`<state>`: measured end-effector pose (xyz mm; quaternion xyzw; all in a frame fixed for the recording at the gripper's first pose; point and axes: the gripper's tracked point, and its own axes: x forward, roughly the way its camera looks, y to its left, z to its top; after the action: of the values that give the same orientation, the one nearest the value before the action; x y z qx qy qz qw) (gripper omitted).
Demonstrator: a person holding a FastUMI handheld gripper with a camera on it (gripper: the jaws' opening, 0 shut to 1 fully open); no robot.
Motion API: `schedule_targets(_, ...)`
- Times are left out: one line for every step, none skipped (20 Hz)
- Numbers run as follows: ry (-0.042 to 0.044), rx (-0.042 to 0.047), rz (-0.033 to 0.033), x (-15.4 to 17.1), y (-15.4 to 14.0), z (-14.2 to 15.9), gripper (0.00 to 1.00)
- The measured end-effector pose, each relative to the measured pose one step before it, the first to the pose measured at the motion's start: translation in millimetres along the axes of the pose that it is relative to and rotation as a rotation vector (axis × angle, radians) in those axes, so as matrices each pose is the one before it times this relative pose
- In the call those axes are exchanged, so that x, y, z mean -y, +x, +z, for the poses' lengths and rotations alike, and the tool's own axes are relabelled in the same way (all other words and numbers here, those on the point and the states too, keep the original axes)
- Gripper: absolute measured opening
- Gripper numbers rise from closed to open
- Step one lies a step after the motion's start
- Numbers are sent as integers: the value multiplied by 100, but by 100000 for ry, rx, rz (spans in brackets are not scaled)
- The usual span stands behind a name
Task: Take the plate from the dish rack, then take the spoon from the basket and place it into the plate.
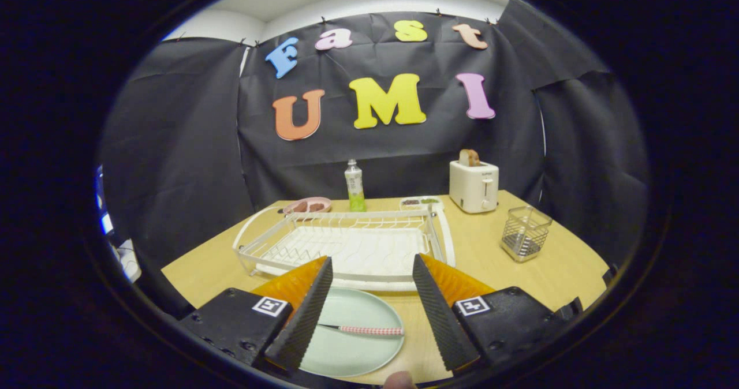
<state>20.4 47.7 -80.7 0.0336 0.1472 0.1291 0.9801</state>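
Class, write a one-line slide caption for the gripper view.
Open claw above the plate holding the spoon.

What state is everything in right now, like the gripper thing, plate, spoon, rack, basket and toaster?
gripper: open, holding nothing
plate: flat on the table, between the fingers
spoon: lying in the plate
dish rack: empty
basket: upright, looks empty
toaster: bread sticking up
bottle: upright

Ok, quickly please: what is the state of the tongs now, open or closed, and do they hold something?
Tongs: open, holding nothing; the pink-handled spoon lies on the round pale green plate between the fingers.
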Motion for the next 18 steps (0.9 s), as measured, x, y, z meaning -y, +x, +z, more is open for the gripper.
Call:
schedule_targets(-1044,2182,-1546,205,-335,503,96)
schedule_targets(-889,2452,-1660,349,-530,452,100)
schedule_targets(-199,2874,-1885,465,-340,637,100)
schedule_targets(-360,2588,-1519,310,-338,515,100)
schedule_targets(-825,1740,-1532,320,-443,273,100)
schedule_targets(-600,1802,-1589,382,-364,291,100)
schedule_targets(-362,1801,-1491,319,-459,341,100)
schedule_targets(-838,1177,-2583,575,-486,229,100)
schedule_targets(-278,2013,-1593,363,-353,318,100)
schedule_targets(221,2269,-1457,278,-511,478,100)
schedule_targets(-4,1025,-903,146,-496,269,100)
schedule_targets(-331,1687,34,-126,-592,223,100)
schedule_targets(47,1074,31,-101,-425,321,100)
schedule_targets(538,1659,164,-135,-567,309,100)
schedule_targets(828,718,58,-31,-551,107,100)
schedule_targets(753,352,144,-148,-441,96,100)
schedule_targets(546,456,545,-252,-545,114,100)
schedule_targets(-316,346,-10,-202,-285,211,100)
